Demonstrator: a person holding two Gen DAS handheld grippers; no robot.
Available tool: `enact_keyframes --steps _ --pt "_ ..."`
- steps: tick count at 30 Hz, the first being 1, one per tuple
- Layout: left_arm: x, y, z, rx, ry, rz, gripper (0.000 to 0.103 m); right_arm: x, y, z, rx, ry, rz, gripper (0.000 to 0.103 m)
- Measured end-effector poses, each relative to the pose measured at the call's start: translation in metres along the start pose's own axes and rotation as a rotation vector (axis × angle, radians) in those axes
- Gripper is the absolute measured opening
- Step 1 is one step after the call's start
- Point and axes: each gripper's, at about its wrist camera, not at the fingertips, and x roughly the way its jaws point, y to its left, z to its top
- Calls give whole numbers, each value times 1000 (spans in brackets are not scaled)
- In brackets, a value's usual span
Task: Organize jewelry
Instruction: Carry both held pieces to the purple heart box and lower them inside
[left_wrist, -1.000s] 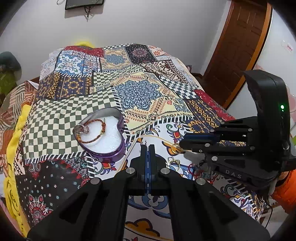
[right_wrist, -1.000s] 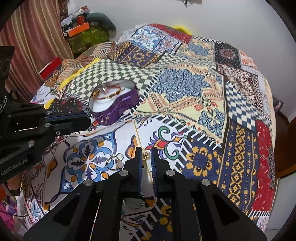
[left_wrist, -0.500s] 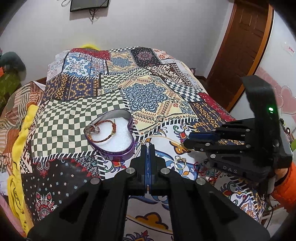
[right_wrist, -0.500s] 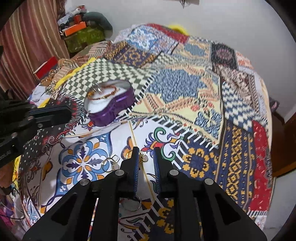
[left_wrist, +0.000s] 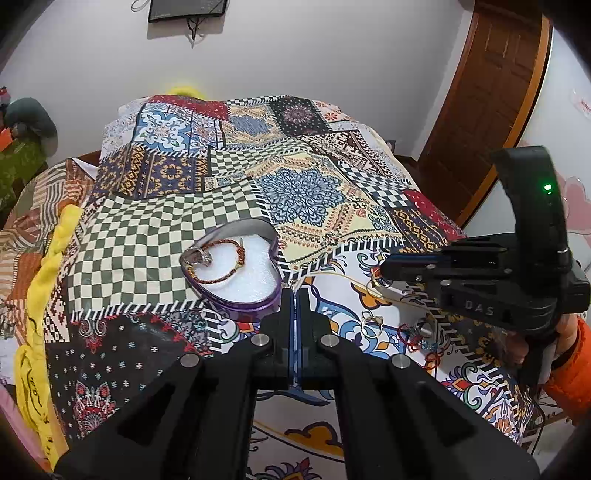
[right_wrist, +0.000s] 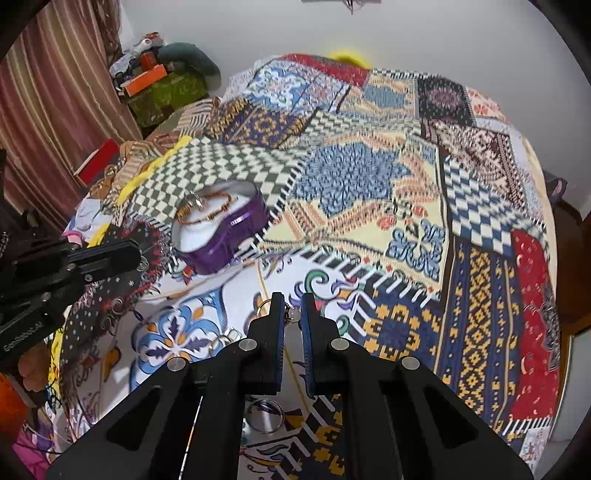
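Our right gripper (right_wrist: 292, 314) pinches a gold ring (right_wrist: 266, 307) on the bed; left gripper (left_wrist: 294, 299) is shut, empty. We should lift gently toward the heart tin (right_wrist: 236, 225).

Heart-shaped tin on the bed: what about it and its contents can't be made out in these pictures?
Silver piece in the heart-shaped tin: too small in the left wrist view, blurred in the right wrist view; ring or charm, cannot tell.
Braided bracelet, its clasp: too small in both views.
Tin's near corner: left wrist view, behind the left gripper fingertips.
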Motion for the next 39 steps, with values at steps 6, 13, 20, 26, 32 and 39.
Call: enact_keyframes --steps 6,13,20,26,32,39 --pt "-11 7 6 -11 -29 14 0 -17 16 12 -36 -61 -13 8" --pt "-21 17 15 -18 -62 36 0 -24 34 31 -65 -111 17 8" --pt "-25 31 24 -33 -88 58 0 -19 50 49 -84 -139 40 8" --pt "-20 43 33 -43 -98 75 0 -5 57 60 -91 -132 56 8" --pt "2 61 38 -73 -67 71 0 21 57 69 -76 -78 80 8" --pt "34 74 35 -99 4 35 0 51 55 74 -57 8 112 8"
